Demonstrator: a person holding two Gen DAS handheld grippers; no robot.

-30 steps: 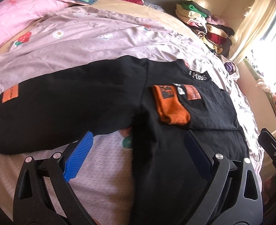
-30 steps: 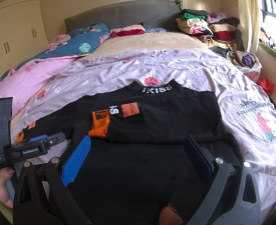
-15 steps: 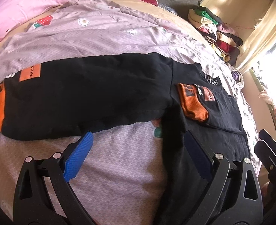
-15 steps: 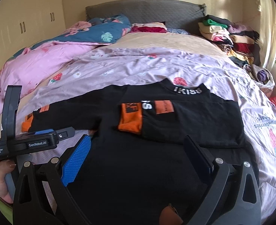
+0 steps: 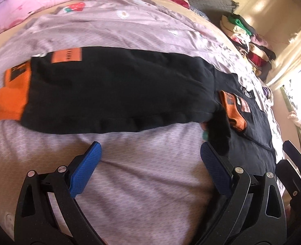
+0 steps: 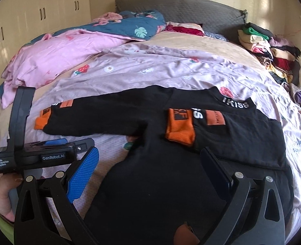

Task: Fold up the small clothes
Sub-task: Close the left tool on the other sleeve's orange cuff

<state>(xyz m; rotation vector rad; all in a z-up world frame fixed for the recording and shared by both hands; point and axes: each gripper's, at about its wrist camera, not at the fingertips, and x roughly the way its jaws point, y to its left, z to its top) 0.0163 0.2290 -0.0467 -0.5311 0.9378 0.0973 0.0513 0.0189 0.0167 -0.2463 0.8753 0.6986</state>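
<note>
Ahead of my left gripper [image 5: 150,167], in the left wrist view, the black sweatshirt [image 5: 250,143] has its unfolded sleeve [image 5: 117,94] lying straight across the lilac quilt [image 5: 142,183], long axis running left-right across the frame, orange cuff [image 5: 12,100] at far left, shoulder seam at right. Left jaws are spread wide and hold nothing; both blue pads [image 5: 85,171] hang over bare quilt just short of the sleeve's near edge, not touching it. The cuff lies well to the left of the jaw line, so I judge the next move needs a reach left and forward to the cuff end, then a carry right across the body. The other sleeve is already folded in, its orange cuff [image 5: 234,112] lying on the chest. Over in the right wrist view, my right gripper [image 6: 150,169] sits over the sweatshirt's [image 6: 160,183] lower body, jaws also wide and empty. The collar is toward the headboard and the hem is toward me, at the bed's near edge. The left gripper [image 6: 48,151] shows at the left side of the bed, just beside the sleeve [image 6: 101,116]. The extended cuff [image 6: 42,120] is far from the right claw, so this is the left gripper's job. One risk: a mid-sleeve pinch would drag the cloth.
</note>
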